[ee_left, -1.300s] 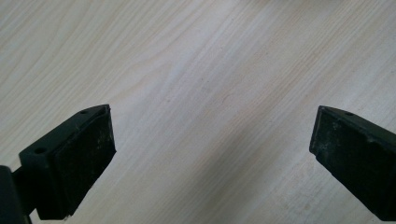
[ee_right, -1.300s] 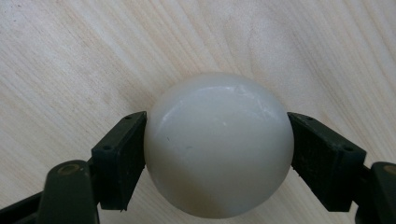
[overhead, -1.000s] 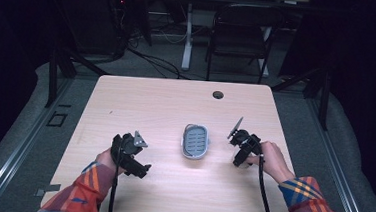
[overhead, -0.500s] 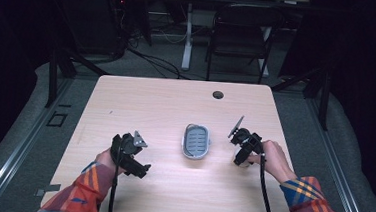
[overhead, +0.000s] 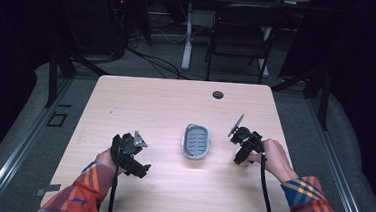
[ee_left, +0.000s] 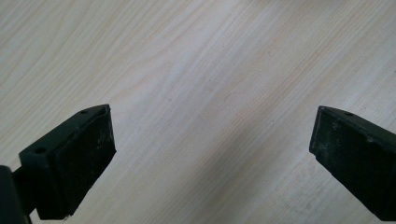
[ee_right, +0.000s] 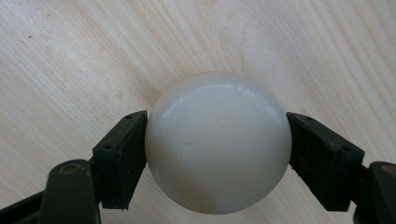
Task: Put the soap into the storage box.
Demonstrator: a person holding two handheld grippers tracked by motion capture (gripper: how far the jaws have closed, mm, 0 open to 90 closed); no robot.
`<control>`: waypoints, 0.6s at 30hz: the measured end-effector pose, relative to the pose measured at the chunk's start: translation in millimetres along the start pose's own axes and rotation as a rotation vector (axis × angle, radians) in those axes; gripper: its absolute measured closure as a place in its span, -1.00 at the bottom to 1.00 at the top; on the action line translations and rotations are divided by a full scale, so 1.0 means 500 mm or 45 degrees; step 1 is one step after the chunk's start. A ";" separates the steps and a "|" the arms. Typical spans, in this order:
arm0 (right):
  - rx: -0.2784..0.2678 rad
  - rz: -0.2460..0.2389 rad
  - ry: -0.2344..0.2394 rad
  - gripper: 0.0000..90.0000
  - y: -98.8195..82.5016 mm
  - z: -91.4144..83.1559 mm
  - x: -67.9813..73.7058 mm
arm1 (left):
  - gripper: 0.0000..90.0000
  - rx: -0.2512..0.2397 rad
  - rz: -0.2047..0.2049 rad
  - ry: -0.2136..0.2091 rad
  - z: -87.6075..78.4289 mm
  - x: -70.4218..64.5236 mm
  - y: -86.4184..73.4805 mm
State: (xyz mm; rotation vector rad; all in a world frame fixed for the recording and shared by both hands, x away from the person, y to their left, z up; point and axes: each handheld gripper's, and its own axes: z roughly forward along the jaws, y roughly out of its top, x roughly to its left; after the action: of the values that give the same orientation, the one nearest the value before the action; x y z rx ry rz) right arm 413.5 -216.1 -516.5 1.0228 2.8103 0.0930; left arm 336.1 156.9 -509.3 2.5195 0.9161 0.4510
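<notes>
The right gripper [ee_right: 217,149] is clamping a glossy white ball [ee_right: 218,142] between its two black pads, one pad [ee_right: 122,156] pressing each flank at about the ball's widest line, and the ball is hanging just over the pale wooden table [ee_right: 70,56], though whether it is touching the wood cannot be told from the right gripper view. In the high view the same gripper [overhead: 243,149] is sitting at the person's right, just beside the grey oval tray [overhead: 196,140] in the middle of the table, with the ball largely hidden beneath the tool. The step in hand is looking like a carry of the ball across to that tray, and doing it well is calling for a steady squeeze, since a smooth round surface is apt to be squirting out if the pads are drifting above or below the widest line. Lifting straight up before swinging sideways is likely keeping the ball clear of the tray's rim, and lowering it well inside before easing the squeeze is likely stopping it from rolling off. The left gripper [overhead: 131,153] is resting near the person's edge at the left, well apart from the tray, and in the left gripper view its jaws are standing wide with nothing but bare wood between them
</notes>
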 end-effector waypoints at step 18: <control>-0.013 -0.052 -0.020 -0.48 0.032 -0.023 0.008 | -1.00 0.001 0.000 -0.005 0.001 0.000 0.000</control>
State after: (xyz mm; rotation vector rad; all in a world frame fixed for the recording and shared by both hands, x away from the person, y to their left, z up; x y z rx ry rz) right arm 418.6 -201.4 -503.9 0.9591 2.8120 0.0947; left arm 336.2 156.8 -509.7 2.5202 0.9148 0.4460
